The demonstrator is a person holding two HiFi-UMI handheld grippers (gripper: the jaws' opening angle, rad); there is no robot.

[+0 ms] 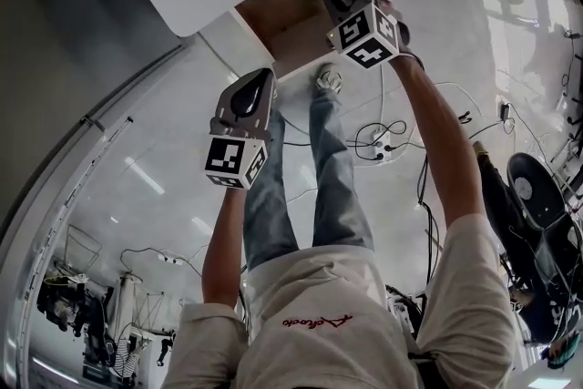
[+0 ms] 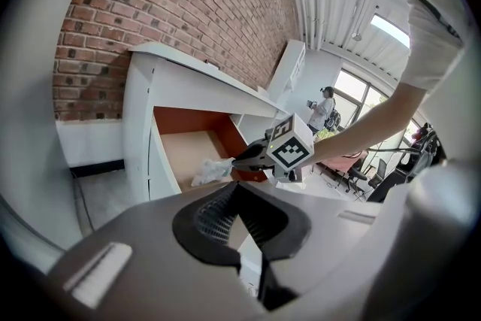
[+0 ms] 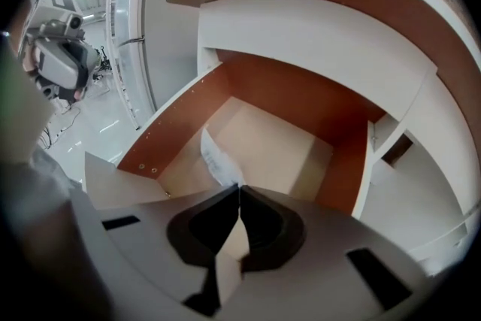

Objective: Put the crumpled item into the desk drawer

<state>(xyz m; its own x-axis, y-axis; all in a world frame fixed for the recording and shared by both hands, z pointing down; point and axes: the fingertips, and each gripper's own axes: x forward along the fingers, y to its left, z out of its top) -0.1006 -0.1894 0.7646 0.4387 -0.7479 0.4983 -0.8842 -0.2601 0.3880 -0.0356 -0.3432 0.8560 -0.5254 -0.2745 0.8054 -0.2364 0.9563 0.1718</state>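
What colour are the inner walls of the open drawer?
Reddish brown, over a paler tan floor. The drawer shows best in the right gripper view.

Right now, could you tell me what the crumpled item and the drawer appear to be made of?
Crumpled item: probably thin white paper or tissue, matte and sharply creased. Drawer: likely laminated board, with smooth reddish-brown walls, paler bottom, drilled holes.
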